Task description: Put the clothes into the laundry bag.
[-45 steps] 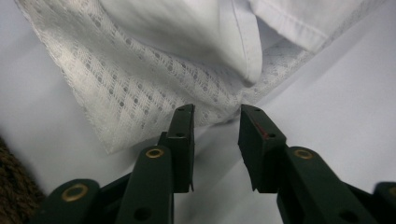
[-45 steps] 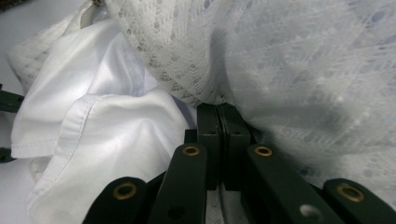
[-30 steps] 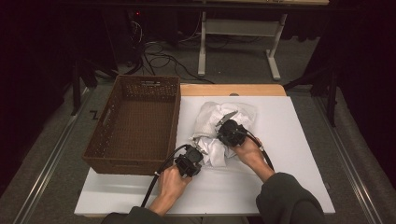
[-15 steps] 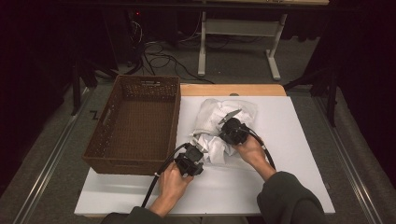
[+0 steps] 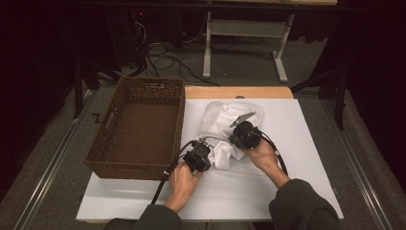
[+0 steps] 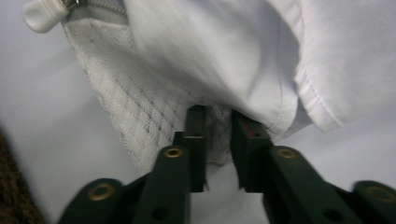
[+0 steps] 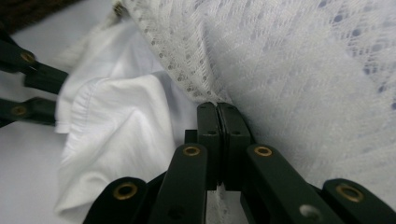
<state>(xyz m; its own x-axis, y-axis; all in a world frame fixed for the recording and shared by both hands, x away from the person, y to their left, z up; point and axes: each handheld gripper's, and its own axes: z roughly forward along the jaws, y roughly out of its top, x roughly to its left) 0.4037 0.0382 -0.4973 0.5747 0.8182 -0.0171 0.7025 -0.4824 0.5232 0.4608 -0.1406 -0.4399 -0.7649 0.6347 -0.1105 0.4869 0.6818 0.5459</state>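
Right tongs (image 7: 218, 109) pinch mesh bag (image 7: 299, 70) | smooth white cloth (image 7: 116, 116) | woven basket (image 5: 139, 127)

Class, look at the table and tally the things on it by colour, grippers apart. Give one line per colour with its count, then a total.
Brown: 1, the basket
White: 2, the mesh bag and the garment coming out of it
Black grippers: 2, left gripper, right gripper
Total: 5

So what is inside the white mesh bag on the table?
White cloth pokes out of the mesh bag at its open zipper end. How much cloth lies deeper inside is hidden by the mesh.
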